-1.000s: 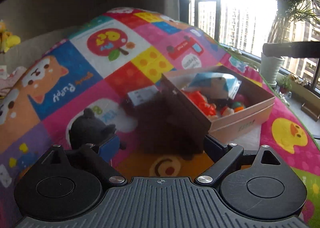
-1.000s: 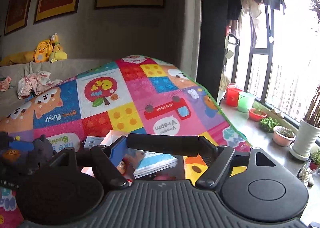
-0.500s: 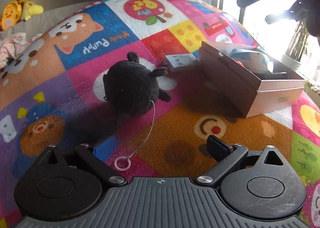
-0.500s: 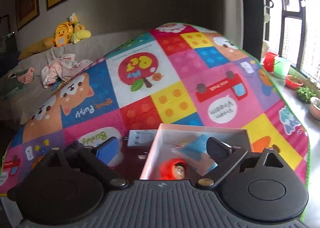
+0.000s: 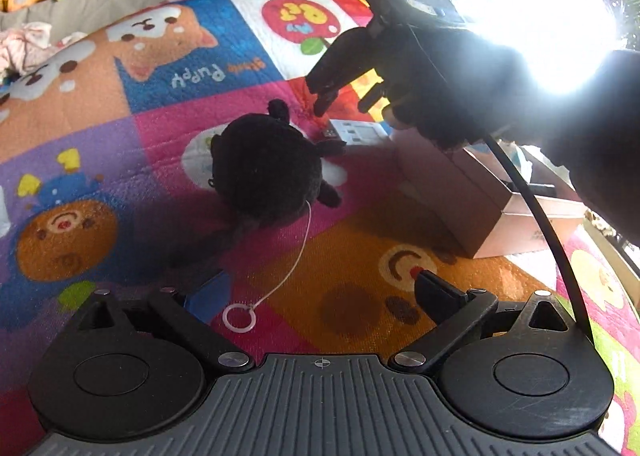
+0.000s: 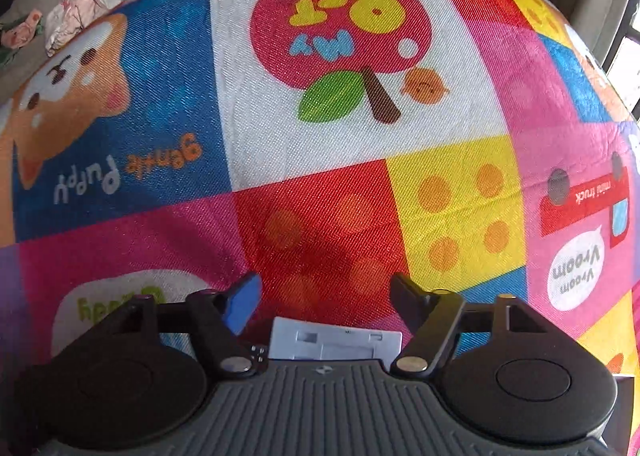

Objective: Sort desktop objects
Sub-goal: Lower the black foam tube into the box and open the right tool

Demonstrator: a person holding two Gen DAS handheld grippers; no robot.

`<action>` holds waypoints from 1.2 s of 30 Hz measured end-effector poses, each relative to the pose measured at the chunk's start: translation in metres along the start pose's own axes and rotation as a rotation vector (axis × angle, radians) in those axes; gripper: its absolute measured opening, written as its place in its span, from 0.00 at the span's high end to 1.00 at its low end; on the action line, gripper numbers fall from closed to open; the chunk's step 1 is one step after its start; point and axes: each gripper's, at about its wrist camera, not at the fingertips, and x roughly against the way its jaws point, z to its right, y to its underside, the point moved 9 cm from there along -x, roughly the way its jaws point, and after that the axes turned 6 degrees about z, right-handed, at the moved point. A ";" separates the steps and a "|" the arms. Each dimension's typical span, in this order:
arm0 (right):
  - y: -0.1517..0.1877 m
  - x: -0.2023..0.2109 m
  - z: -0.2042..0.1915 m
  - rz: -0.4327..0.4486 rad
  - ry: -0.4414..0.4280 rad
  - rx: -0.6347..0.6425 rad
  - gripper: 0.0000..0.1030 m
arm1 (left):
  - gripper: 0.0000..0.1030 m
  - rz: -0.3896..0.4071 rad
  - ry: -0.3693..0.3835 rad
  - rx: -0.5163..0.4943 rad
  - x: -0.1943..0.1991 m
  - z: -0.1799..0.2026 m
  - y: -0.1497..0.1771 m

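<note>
1. Patchwork mat (image 5: 168,68) covers my whole surface, printed with cartoon animals.
2. Cardboard box (image 5: 492,212) sits open at the right; glare hides most of its contents, and I only make out something pale blue-white inside.
3. Black plush toy (image 5: 266,172) lies mid-mat, left of the box, its thin cord trailing toward my left gripper (image 5: 320,284), whose jaws stand wide apart and empty.
4. White card-like device (image 6: 334,340) lies flat, long axis across my right wrist view, just behind the fingertips of my right gripper (image 6: 326,296), whose jaws are closing with nothing between them.
5. White ring (image 5: 239,318) ends the cord.
</note>
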 end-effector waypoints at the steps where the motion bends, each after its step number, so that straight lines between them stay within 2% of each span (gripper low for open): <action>1: 0.002 -0.003 0.002 -0.013 -0.004 -0.021 0.46 | 0.02 -0.004 0.003 0.016 0.000 -0.002 0.000; 4: 0.013 -0.001 0.000 -0.054 -0.052 -0.079 0.45 | 0.01 0.003 0.010 0.016 0.002 -0.002 -0.001; 6: 0.024 0.014 -0.010 -0.077 -0.117 -0.087 0.45 | 0.01 0.010 0.010 0.000 0.003 0.000 -0.002; 8: 0.040 0.039 -0.026 -0.133 -0.254 -0.117 0.45 | 0.01 0.017 0.008 -0.011 0.005 0.002 -0.002; 9: 0.047 0.057 -0.034 -0.151 -0.353 -0.132 0.45 | 0.01 0.019 0.007 -0.016 0.005 0.003 -0.001; 10: 0.049 0.072 -0.038 -0.135 -0.403 -0.132 0.46 | 0.01 0.019 0.005 -0.019 0.005 0.003 0.000; 11: 0.048 0.088 -0.036 -0.097 -0.408 -0.122 0.46 | 0.01 0.018 0.004 -0.021 0.004 0.003 0.000; 13: 0.046 0.110 -0.023 -0.032 -0.355 -0.123 0.45 | 0.01 0.019 -0.005 -0.025 0.004 0.004 0.000; 15: 0.041 0.134 0.006 0.068 -0.246 -0.136 0.43 | 0.01 0.025 -0.011 -0.029 0.005 0.004 0.000; 17: 0.050 0.158 0.035 0.175 -0.112 -0.112 0.31 | 0.00 0.031 -0.015 -0.026 0.006 0.004 0.000; 18: 0.059 0.169 0.056 0.251 0.003 -0.087 0.27 | 0.00 0.029 -0.015 -0.022 0.005 0.003 0.000; 19: 0.069 0.184 0.071 0.305 0.077 -0.074 0.17 | 0.00 0.026 -0.016 -0.019 0.005 0.002 0.000; 20: 0.083 0.200 0.088 0.358 0.145 -0.068 0.13 | 0.00 0.022 -0.018 -0.016 0.005 0.002 -0.001; 22: 0.115 0.224 0.117 0.392 0.224 -0.101 0.08 | 0.00 0.020 -0.018 -0.015 0.005 0.002 0.000; 23: 0.132 0.232 0.129 0.384 0.233 -0.142 0.06 | 0.00 0.020 -0.020 -0.016 0.005 0.002 0.000; 26: 0.190 0.250 0.148 0.322 0.090 -0.262 0.04 | 0.00 0.021 -0.035 -0.025 0.004 0.002 -0.001; 29: 0.227 0.249 0.135 0.269 0.058 -0.173 0.06 | 0.00 0.028 -0.055 -0.037 0.005 0.003 -0.001; 30: 0.236 0.243 0.127 0.242 0.056 -0.142 0.09 | 0.00 0.029 -0.062 -0.042 0.006 0.003 -0.001; 31: 0.243 0.235 0.122 0.205 0.041 -0.131 0.19 | 0.00 0.029 -0.070 -0.046 0.006 0.003 -0.001; 32: 0.249 0.224 0.113 0.164 0.018 -0.130 0.34 | 0.00 0.029 -0.077 -0.051 0.006 0.003 -0.001; 33: 0.255 0.219 0.108 0.148 0.002 -0.135 0.41 | 0.00 0.029 -0.083 -0.054 0.007 0.003 -0.001; 34: 0.253 0.214 0.106 0.151 -0.004 -0.142 0.46 | 0.00 0.028 -0.089 -0.054 0.008 0.002 -0.001; 36: 0.246 0.205 0.098 0.176 -0.020 -0.142 0.46 | 0.00 0.019 -0.099 -0.051 0.009 0.000 0.001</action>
